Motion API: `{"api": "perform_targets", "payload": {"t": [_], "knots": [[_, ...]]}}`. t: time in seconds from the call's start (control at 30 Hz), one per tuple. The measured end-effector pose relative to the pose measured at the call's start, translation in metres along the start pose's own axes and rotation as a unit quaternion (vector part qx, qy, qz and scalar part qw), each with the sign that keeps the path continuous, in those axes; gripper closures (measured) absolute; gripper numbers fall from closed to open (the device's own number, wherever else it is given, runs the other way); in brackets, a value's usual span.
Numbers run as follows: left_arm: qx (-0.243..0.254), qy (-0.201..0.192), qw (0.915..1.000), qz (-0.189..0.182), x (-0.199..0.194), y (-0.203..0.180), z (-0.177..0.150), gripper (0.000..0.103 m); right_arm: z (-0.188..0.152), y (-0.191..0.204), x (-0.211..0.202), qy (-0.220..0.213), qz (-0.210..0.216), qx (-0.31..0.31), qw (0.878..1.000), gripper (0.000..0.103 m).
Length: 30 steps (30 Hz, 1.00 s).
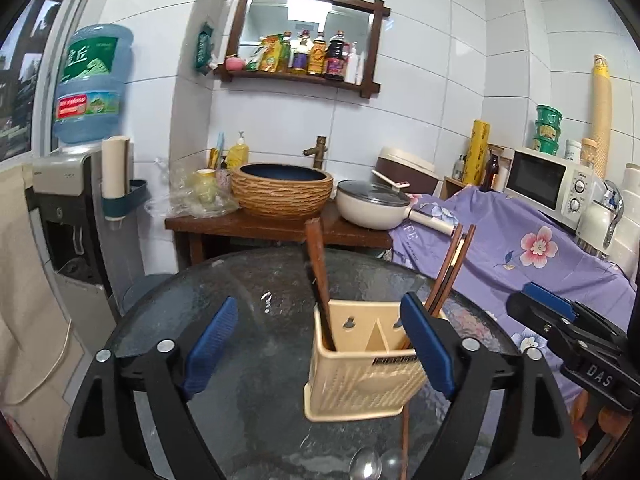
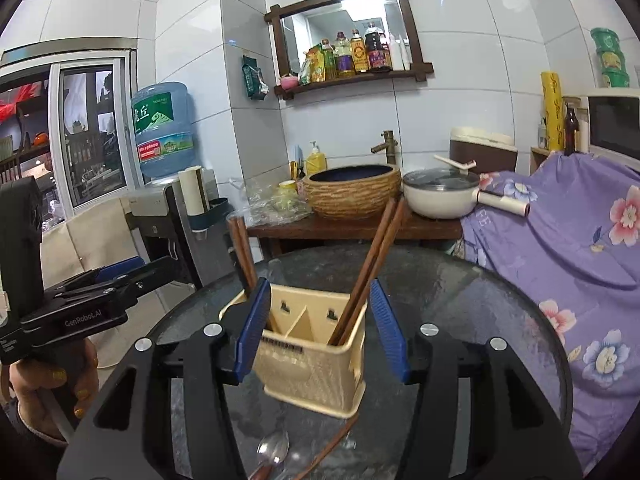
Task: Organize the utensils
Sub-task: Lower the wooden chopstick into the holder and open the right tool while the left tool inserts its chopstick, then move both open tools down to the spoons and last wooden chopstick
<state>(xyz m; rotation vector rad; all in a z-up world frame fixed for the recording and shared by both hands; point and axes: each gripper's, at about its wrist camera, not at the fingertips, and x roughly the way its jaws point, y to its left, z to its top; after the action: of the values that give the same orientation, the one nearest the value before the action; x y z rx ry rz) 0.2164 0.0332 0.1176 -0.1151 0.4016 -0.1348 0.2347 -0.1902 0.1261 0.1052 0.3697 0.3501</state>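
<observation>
cream slotted plastic utensil caddy (image 2: 316, 354) stands on the dark round glass table (image 2: 480, 300), brown wooden chopsticks (image 2: 372, 264) leaning toward 1 o'clock. right gripper (image 2: 320, 336) spread wide around it; left gripper (image 1: 320, 344) wide, empty. metal spoon (image 2: 274, 450) at 6 o'clock.

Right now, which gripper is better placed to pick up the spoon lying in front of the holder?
Right, marginally. The right gripper is open, and the spoon lies low between its fingers, near the beige utensil holder. For the open left gripper, the spoon sits nearer its right finger.
</observation>
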Motion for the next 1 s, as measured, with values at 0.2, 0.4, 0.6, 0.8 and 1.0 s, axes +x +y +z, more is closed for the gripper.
{"api": "perform_targets", "payload": {"t": [0.2, 0.4, 0.6, 0.8, 1.0], "knots": [[-0.006, 0.053, 0.9986, 0.005, 0.004, 0.012, -0.041, 0.016, -0.042, -0.001, -0.009, 0.05, -0.004, 0.006, 0.999, 0.05], [0.003, 0.132, 0.9912, -0.002, 0.024, 0.011, -0.09, 0.018, -0.093, -0.009, 0.009, 0.135, -0.014, 0.033, 0.99, 0.05], [0.025, 0.186, 0.982, -0.02, 0.037, -0.003, -0.127, 0.026, -0.132, -0.012, 0.03, 0.198, -0.017, 0.048, 0.979, 0.05], [0.012, 0.229, 0.9728, -0.033, 0.056, -0.002, -0.149, 0.046, -0.149, -0.012, 0.041, 0.23, -0.015, 0.056, 0.972, 0.05], [-0.01, 0.253, 0.9662, -0.05, 0.07, 0.0, -0.156, 0.052, -0.148, -0.022, 0.051, 0.243, -0.026, 0.083, 0.966, 0.052]]}}
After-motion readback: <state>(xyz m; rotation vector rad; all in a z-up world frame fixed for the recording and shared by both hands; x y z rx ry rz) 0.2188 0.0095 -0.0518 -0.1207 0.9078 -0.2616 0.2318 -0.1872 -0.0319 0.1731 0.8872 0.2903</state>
